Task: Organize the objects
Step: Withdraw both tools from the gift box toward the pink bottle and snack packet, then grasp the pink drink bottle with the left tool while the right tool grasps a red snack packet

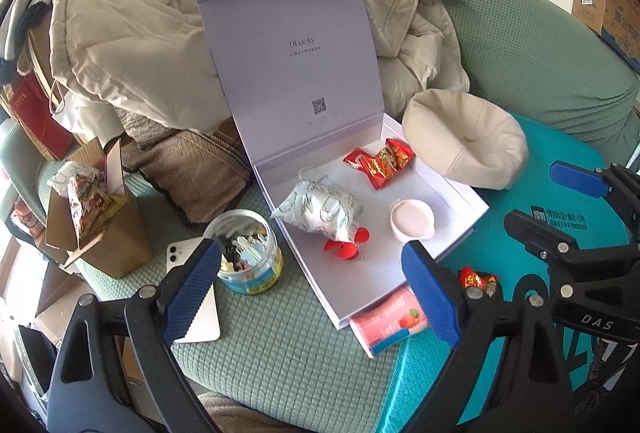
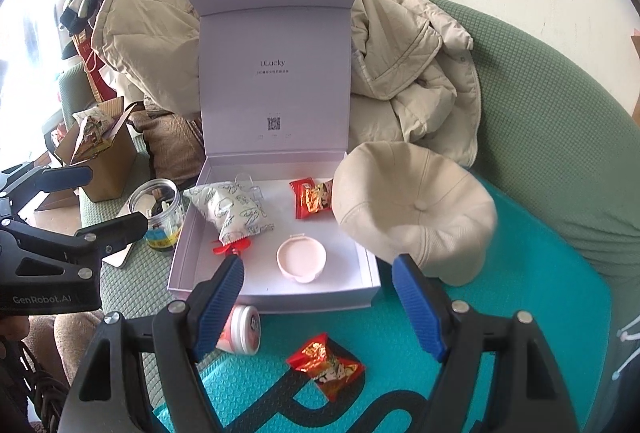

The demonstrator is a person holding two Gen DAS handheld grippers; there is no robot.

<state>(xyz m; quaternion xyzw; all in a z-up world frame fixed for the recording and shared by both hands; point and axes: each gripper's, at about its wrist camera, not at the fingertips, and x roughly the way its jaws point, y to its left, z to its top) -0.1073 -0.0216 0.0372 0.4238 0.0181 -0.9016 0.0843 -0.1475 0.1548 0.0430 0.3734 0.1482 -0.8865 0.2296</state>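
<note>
**Red snack waits outside the box as both grippers hover**

Teal matting at the bottom of the right wrist view carries a loose red snack packet [image 2: 325,364], lying just below the right gripper [image 2: 318,307], whose jaws gape empty, apparently lined up to collect it. Lower left, a pink tube [image 2: 244,329] lies against the front wall of the white box [image 2: 276,299]. The left gripper [image 1: 310,287] is likewise spread wide and holding nothing. Inside the box, mid-frame, sit a pink case [image 2: 301,259], a printed pouch [image 2: 230,211] and another red packet [image 2: 314,199], seemingly already sorted. Right of the box rests a beige cap [image 2: 416,213]; a jar [image 2: 158,215] stands left. Coats [image 2: 408,73] prop the lid behind.
</note>
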